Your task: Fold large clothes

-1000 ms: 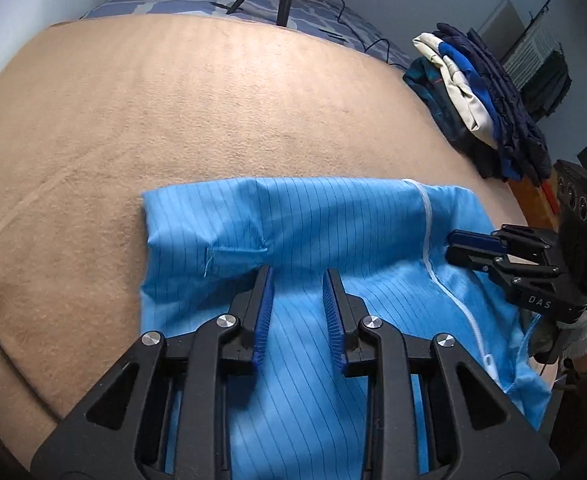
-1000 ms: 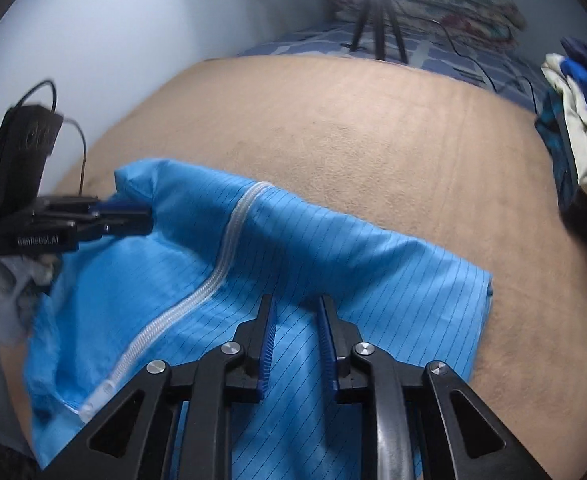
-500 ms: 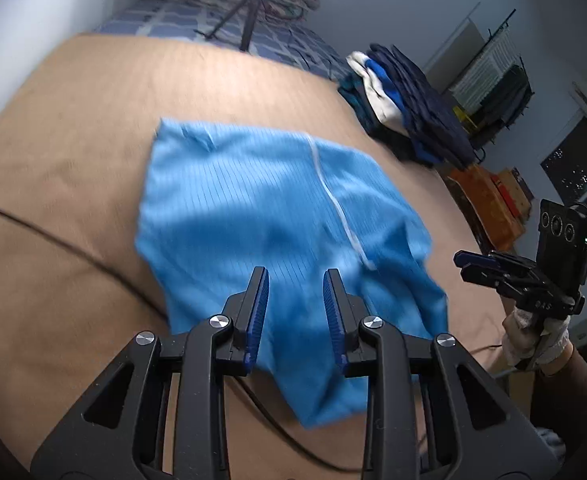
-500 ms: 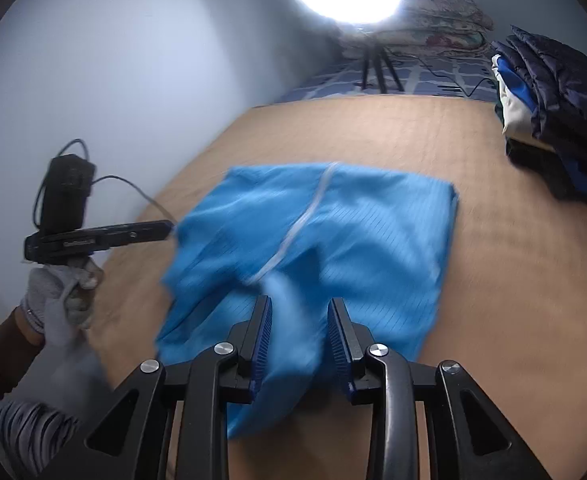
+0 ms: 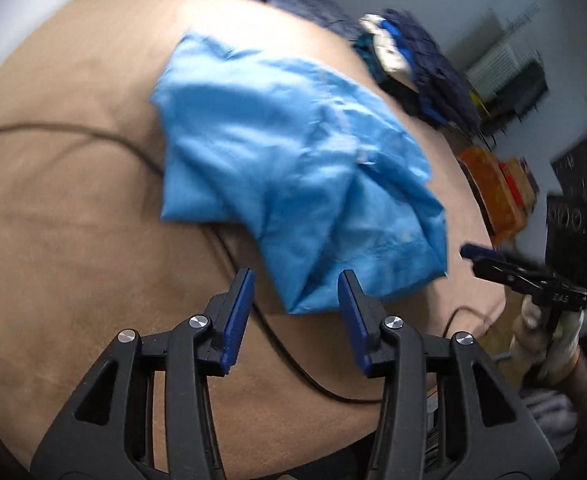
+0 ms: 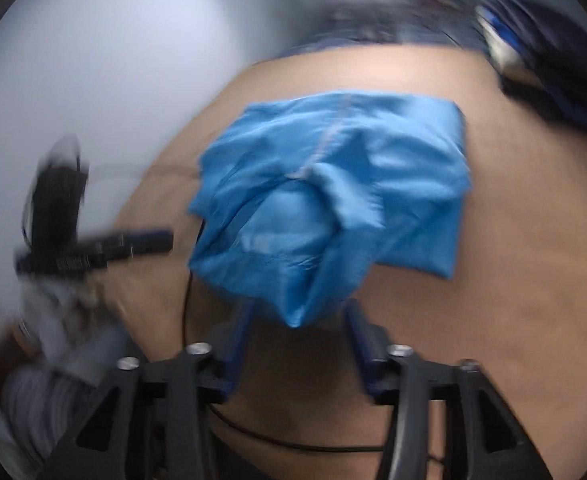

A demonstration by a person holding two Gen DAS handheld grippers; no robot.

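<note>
While lying rumpled and half-folded on tan bed cover (image 5: 73, 240), blue garment (image 5: 293, 168) looks thin, light, floppy, likely slick. Left gripper (image 5: 295, 300) and right gripper (image 6: 297, 320) both just spread wider, nothing clamped, near corner loose between them. Best pinched at hem corners, both layers together.
</note>
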